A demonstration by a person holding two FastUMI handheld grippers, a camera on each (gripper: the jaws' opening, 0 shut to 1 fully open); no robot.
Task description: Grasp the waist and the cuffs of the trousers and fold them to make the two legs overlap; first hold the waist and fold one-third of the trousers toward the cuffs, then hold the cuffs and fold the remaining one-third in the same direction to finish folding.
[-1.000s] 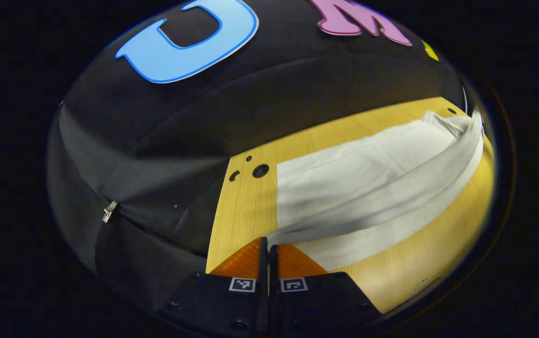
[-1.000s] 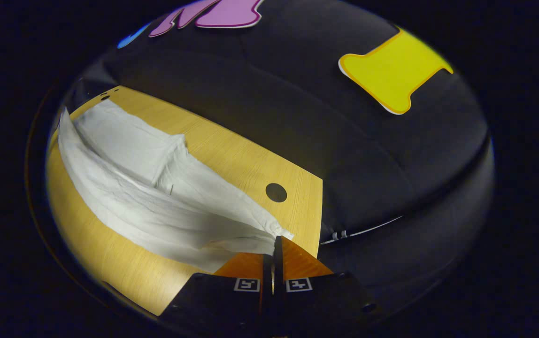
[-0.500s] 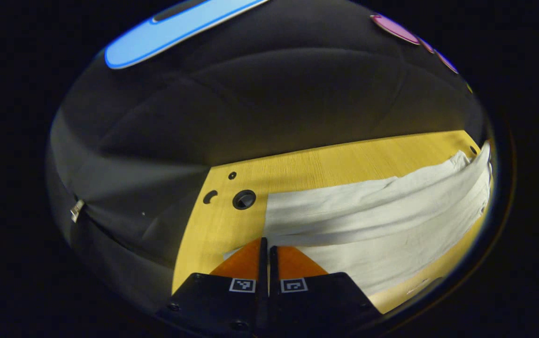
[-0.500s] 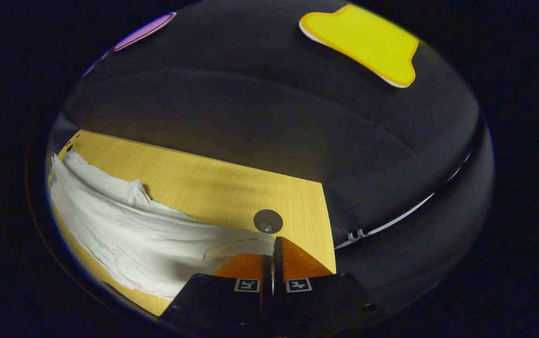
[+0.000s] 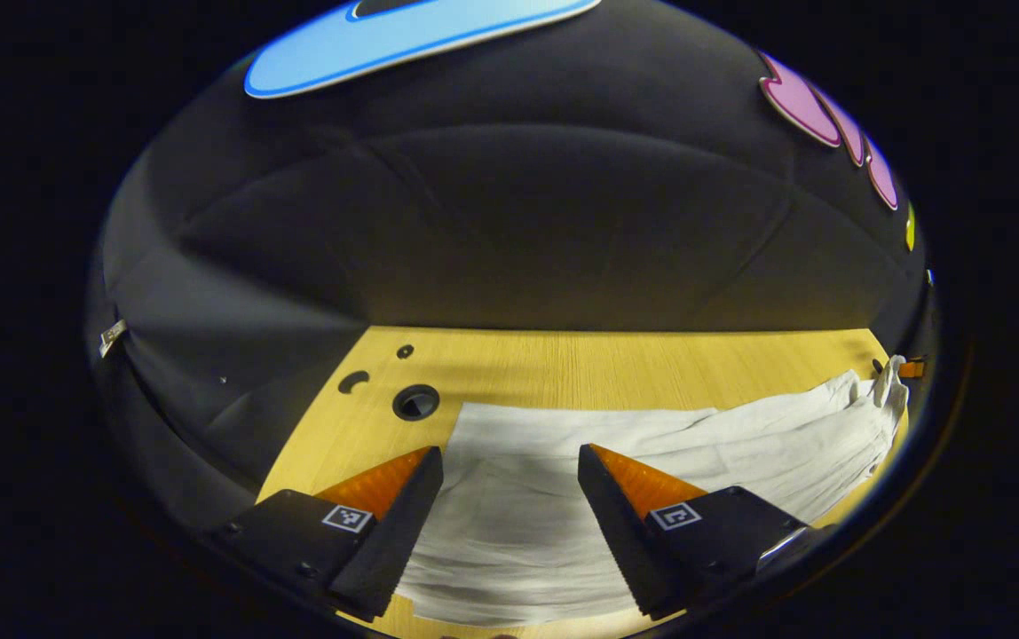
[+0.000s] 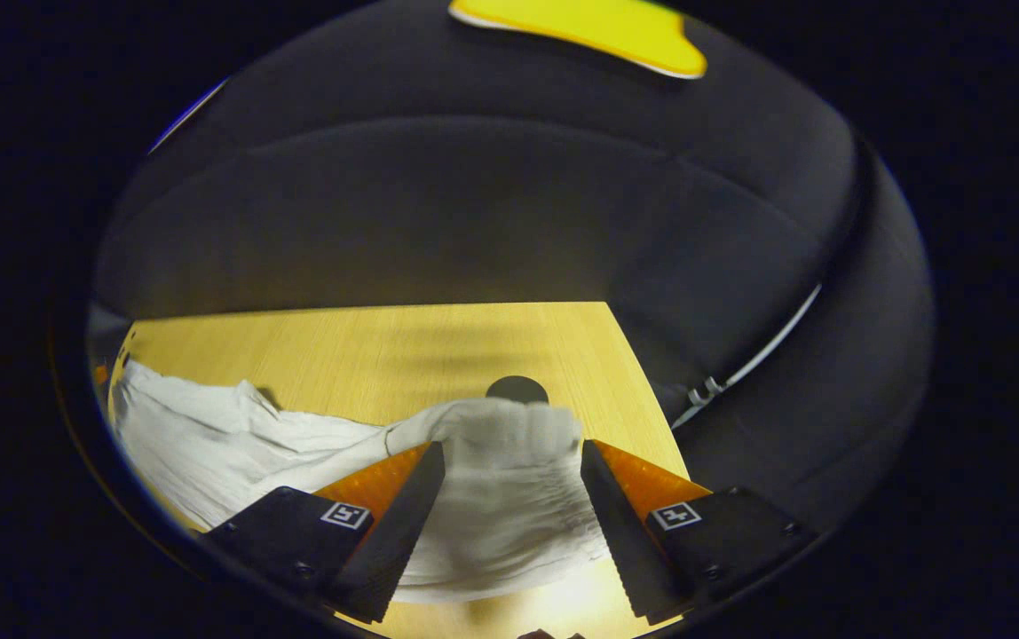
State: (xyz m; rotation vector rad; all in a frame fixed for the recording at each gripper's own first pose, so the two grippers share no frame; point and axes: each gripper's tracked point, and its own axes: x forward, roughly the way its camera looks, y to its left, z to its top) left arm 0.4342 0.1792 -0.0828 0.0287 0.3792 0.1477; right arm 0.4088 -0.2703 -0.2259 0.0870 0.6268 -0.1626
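The trousers [image 5: 651, 453] lie flat along the table [image 5: 580, 359], one end near its left edge beside the round holes [image 5: 415, 401], the other reaching toward the right edge, where the gathered waist [image 6: 509, 461] sits just short of another hole [image 6: 517, 388]. A moment ago both ends were pinched and held up off the wood; now the cloth has dropped and settled, one leg laid over the other as far as I can tell. The left hand-held gripper [image 5: 509, 484] has its fingers spread wide apart above the cuff end, holding nothing, and the right hand-held gripper [image 6: 511, 479] is likewise spread open over the waist, the fabric lying loose between its fingers. So the lengthwise fold looks done and released. What I'd expect next is a fresh grip on the waist to carry a third toward the cuffs; the bunched waistband may need care to lift evenly.
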